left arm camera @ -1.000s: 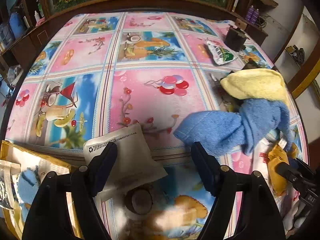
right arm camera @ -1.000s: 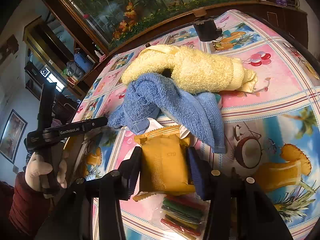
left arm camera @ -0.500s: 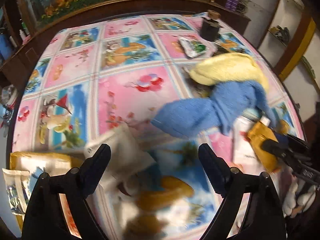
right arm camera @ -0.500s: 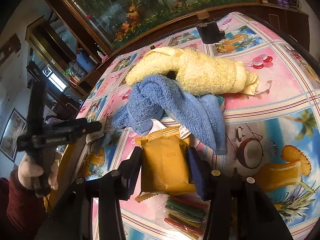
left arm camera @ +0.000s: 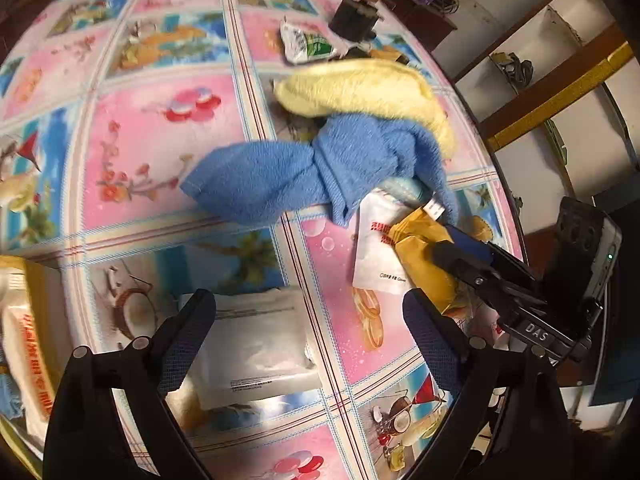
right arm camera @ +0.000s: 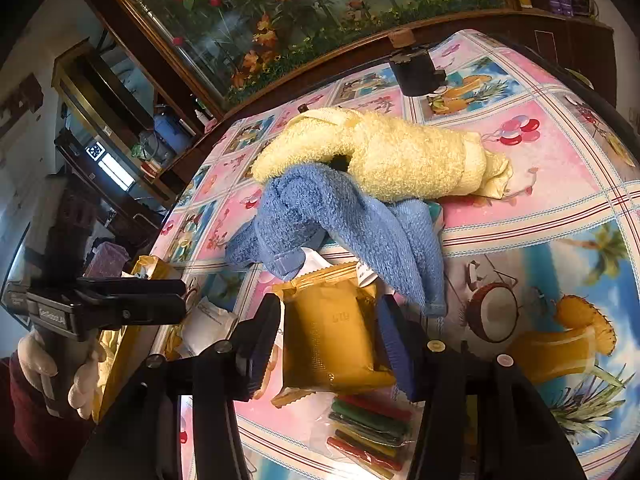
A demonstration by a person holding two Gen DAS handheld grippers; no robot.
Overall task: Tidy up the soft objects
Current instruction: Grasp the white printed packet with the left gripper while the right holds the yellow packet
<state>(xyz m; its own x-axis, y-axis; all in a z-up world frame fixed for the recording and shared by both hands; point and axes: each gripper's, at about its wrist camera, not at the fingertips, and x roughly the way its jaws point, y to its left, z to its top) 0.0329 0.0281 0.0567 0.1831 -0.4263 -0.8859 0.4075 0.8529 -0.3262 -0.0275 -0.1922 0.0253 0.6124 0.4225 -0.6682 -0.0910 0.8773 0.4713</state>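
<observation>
— What's the right gripper point(right arm camera: 328, 344) got hold of?

— A flat mustard-yellow packet point(right arm camera: 332, 328), crinkly foil with a serrated top seam. The fingers point(right arm camera: 260, 344) press its two long sides, and its long axis runs straight away from the gripper, seam end towards the towels. It sits near the worktop's right edge, over a white sachet point(left arm camera: 376, 248).

— And the towels?

— Both thick looped terry. The yellow towel point(right arm camera: 400, 156) is rolled into a fat sausage lying crosswise, and the blue towel point(right arm camera: 340, 224) is bunched up against it and partly tucked under it, one corner trailing towards the middle of the worktop point(left arm camera: 160, 152). Its other end drapes over the packet's seam.

— The left gripper point(left arm camera: 308, 336)?

— Spread wide with nothing between the fingers, hovering over a pale, soft-looking plastic pouch point(left arm camera: 256, 348) near the front edge. A gloved hand point(right arm camera: 60, 372) holds its handle.

— Surface?

— Glossy oilcloth, pink and blue squares printed with coconuts, balloons and drinks. There's a clear bag of coloured sticks point(right arm camera: 368, 428) under the right gripper, a dark pot point(right arm camera: 416, 72) at the far edge, and a wood-framed floral panel point(right arm camera: 300, 12) behind.
</observation>
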